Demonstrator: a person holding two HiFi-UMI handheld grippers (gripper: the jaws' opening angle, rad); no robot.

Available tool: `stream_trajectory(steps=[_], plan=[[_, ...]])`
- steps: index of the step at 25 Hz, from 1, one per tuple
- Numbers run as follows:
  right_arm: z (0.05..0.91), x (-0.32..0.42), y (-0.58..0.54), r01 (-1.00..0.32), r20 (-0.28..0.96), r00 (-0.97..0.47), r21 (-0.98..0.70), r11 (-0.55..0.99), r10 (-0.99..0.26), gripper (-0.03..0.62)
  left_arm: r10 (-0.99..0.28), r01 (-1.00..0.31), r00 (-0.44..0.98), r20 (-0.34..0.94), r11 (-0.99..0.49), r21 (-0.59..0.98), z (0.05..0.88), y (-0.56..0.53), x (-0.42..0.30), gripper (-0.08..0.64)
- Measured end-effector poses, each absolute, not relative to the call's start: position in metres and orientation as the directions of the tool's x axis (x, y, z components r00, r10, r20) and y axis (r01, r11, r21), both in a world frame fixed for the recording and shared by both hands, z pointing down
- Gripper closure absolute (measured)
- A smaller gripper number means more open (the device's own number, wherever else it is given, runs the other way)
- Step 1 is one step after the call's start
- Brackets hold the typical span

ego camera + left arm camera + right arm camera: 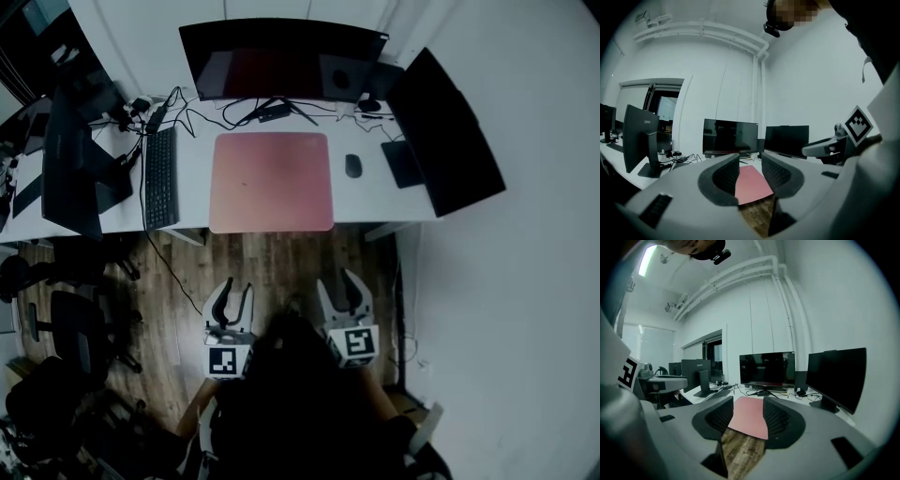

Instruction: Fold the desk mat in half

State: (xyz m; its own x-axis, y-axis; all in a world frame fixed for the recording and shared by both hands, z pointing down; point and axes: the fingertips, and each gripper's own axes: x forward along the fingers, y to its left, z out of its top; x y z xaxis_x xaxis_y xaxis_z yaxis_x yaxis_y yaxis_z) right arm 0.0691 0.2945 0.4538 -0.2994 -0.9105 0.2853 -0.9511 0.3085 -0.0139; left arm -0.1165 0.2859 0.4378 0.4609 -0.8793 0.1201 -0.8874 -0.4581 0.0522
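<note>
1. Pink and thin, the desk mat lies flat on the white desk. Its near edge runs along the desk's near edge, in front of the middle monitor.
2. A keyboard stands to the mat's left and a mouse to its right. Both are clear of the mat.
3. The left gripper hovers over the wooden floor, well short of the desk. Its jaws stand apart with nothing between them.
4. The right gripper hangs beside it, level with the mat's right part. Its jaws are likewise spread and empty.
5. The mat looks light, soft and limp. It should bend without effort, sag between two holds, and fold over without springing back much.
6. Its top seems smooth, so a shallow pinch may slip. A grippy underside, if it has one, would make it drag on the desk rather than slide.
7. The two near corners look like the best holds, one per gripper, with a jaw slid under the edge where it meets the desk's rim.
8. Lifting both corners evenly and laying them onto the far corners should halve it. The cables near the far edge could snag.
</note>
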Motion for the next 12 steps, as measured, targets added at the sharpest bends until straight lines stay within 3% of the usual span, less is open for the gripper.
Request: stream_trajectory(steps=[12], plan=[[0.467, 0.127, 0.224, -0.915, 0.330, -0.386, -0.019, 0.402, -0.862, 0.414, -0.893, -0.904, 0.414, 0.175, -0.426, -0.038, 0.440, 0.222, -0.054, 0.422]])
